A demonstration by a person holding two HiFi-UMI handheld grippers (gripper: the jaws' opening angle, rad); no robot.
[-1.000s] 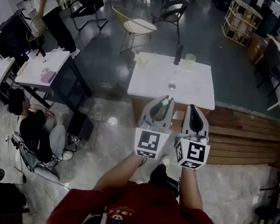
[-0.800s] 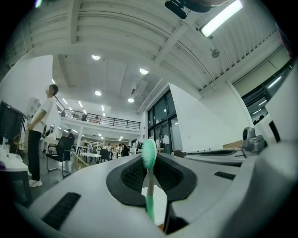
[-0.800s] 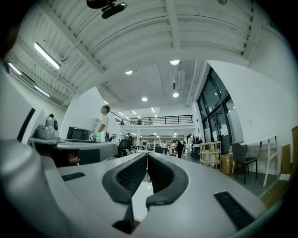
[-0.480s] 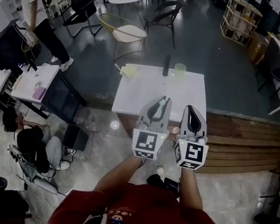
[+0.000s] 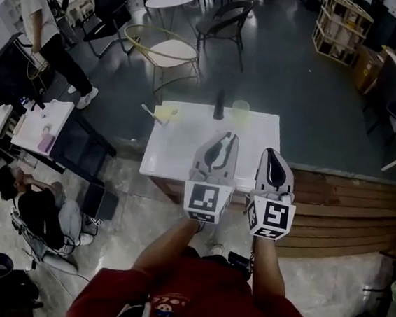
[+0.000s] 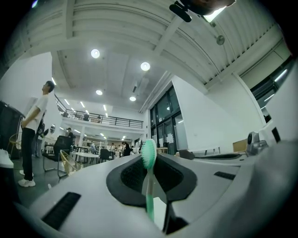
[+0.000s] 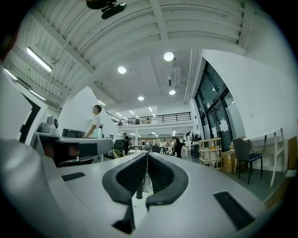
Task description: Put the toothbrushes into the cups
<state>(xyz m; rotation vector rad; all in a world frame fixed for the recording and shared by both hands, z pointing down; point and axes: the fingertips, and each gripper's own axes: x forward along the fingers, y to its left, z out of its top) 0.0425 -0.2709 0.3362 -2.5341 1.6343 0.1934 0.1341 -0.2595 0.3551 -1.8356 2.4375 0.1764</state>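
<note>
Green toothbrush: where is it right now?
The green toothbrush is clamped in the left gripper, left of the right gripper; the head view shows them at the near edge of the white table.

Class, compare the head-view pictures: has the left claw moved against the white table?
Yes. The left claw has advanced over the white table, nearer the pale green cup at its far edge.

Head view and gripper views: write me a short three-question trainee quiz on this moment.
1. True or false: the left gripper is shut on a green toothbrush.
2. In the left gripper view, the toothbrush's head points: A) up B) down C) sideways.
3. What does the right gripper hold?
Key: 1 true; 2 A; 3 nothing, its jaws are together.
</note>
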